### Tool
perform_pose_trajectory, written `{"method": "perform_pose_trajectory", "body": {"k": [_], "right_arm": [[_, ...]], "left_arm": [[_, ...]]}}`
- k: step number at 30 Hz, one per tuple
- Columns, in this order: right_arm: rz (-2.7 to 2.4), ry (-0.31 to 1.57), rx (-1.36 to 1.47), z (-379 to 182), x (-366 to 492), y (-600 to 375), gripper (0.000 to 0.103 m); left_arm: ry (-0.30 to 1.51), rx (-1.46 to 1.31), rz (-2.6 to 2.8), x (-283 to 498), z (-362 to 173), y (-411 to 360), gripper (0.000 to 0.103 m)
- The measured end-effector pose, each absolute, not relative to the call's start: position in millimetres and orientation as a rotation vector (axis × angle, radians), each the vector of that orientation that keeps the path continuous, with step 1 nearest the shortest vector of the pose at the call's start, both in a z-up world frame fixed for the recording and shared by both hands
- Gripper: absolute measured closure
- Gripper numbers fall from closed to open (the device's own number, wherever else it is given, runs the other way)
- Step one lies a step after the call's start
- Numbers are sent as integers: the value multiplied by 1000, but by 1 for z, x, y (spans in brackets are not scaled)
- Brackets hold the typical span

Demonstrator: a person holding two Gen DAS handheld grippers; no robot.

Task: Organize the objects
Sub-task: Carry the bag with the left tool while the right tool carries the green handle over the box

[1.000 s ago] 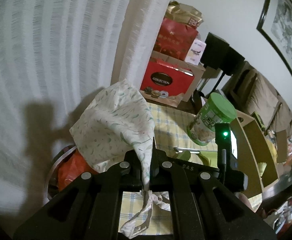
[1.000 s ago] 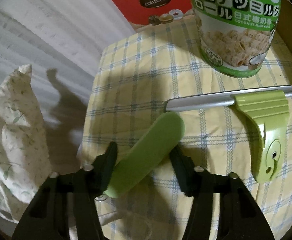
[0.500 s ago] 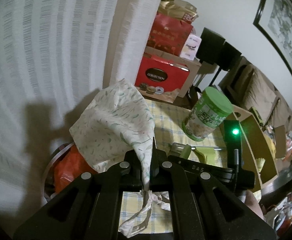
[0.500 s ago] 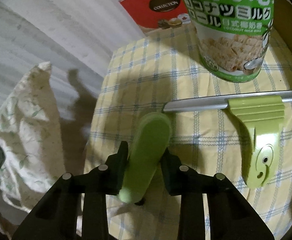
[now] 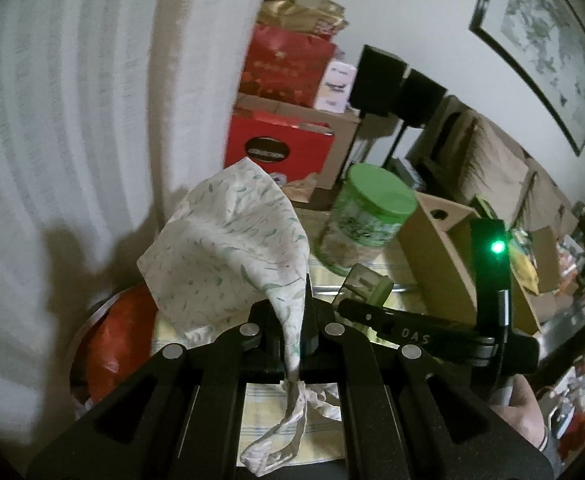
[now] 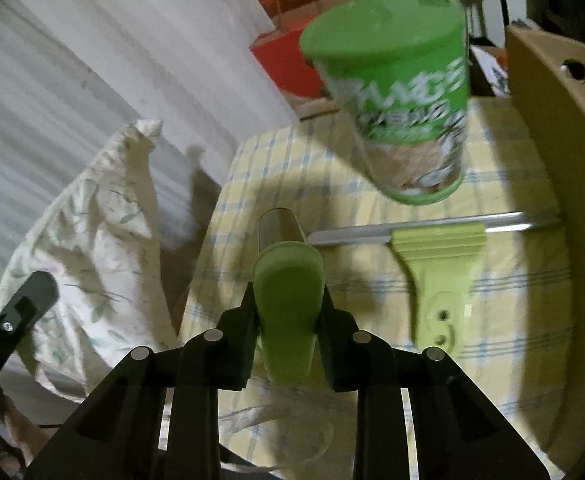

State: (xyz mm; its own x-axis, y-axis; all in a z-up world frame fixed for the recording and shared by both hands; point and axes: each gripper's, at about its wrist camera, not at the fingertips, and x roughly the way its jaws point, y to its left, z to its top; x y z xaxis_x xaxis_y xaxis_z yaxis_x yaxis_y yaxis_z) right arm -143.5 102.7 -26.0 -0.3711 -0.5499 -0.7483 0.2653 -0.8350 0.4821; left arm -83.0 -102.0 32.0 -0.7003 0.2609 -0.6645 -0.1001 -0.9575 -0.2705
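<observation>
While the left gripper (image 5: 297, 320) is pinching the white leaf-printed cloth bag (image 5: 228, 248) with its jaws fully shut on the fabric, the right gripper (image 6: 288, 316) is closing its jaws on the light green plastic handle (image 6: 288, 312), pads pressing its sides, above the yellow checked tablecloth (image 6: 492, 344). Just beyond, a green-lidded round snack canister (image 6: 400, 120) is standing beside a pale wooden rack (image 6: 564, 160). A green-and-steel scraper (image 6: 436, 268) is lying flat between canister and gripper. Red gift boxes (image 5: 280, 144) are crowding the curtain.
</observation>
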Motion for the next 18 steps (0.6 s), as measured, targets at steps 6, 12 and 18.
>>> {"method": "perform_pose_trajectory", "body": {"k": [6, 12, 18], "right_arm": [[-2277, -388, 1295, 2, -134, 132, 77], [-2331, -401, 1223, 38, -126, 170, 77], [-2407, -426, 1154, 76, -117, 218, 77]], "left_arm": [[-297, -1069, 2665, -84, 44, -72, 99], [-299, -1020, 2599, -85, 62, -39, 99], [-275, -964, 2539, -87, 80, 0, 99]]}}
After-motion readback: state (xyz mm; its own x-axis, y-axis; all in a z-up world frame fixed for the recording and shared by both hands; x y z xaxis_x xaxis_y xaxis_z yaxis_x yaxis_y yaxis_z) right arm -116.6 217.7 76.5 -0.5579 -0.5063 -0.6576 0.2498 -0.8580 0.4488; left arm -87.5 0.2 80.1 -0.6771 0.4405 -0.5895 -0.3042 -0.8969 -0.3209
